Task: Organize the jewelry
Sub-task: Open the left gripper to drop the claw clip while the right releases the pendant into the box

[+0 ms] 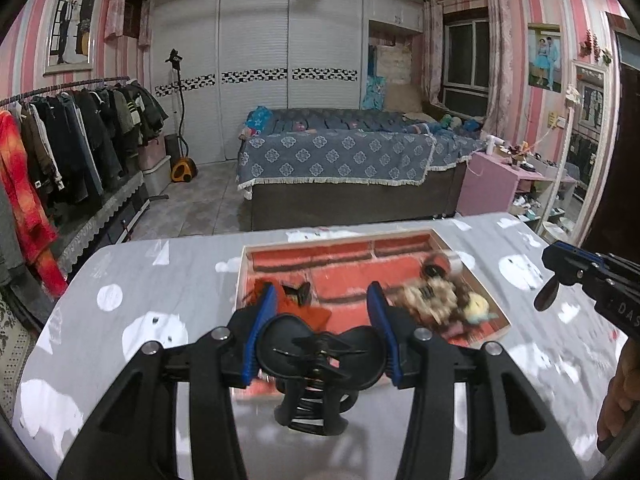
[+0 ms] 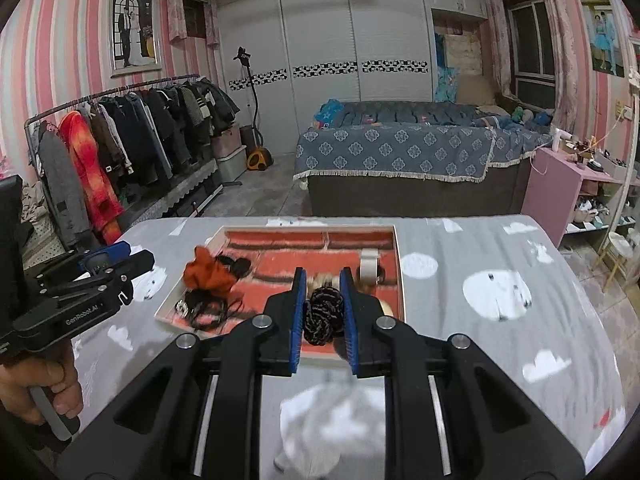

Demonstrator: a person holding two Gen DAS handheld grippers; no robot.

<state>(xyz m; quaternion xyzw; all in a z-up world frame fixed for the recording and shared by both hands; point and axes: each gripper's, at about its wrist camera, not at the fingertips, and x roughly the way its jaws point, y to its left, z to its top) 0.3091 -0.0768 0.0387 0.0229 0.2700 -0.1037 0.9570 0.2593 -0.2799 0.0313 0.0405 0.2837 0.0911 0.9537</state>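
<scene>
1. Black hair clip (image 1: 320, 364) pinched between the blue pads of the left claw (image 1: 324, 332), held just above the near edge of the red-lined tray (image 1: 404, 245).
2. Dark braided hair tie (image 2: 323, 314) squeezed in the right claw (image 2: 323, 312), narrowly parted around it, over the tray's (image 2: 396, 256) near right compartment.
3. Orange scrunchie (image 2: 208, 272) and black bands (image 2: 212, 312) heaped at the tray's left end; fuzzy beige pieces (image 1: 432, 300) and a yellow bit (image 1: 478, 306) at the right, blurred.
4. Tray flat on the grey cloud-print surface (image 2: 480, 248).
5. Beyond: bed (image 1: 340, 156), clothes rack (image 1: 72, 140).
</scene>
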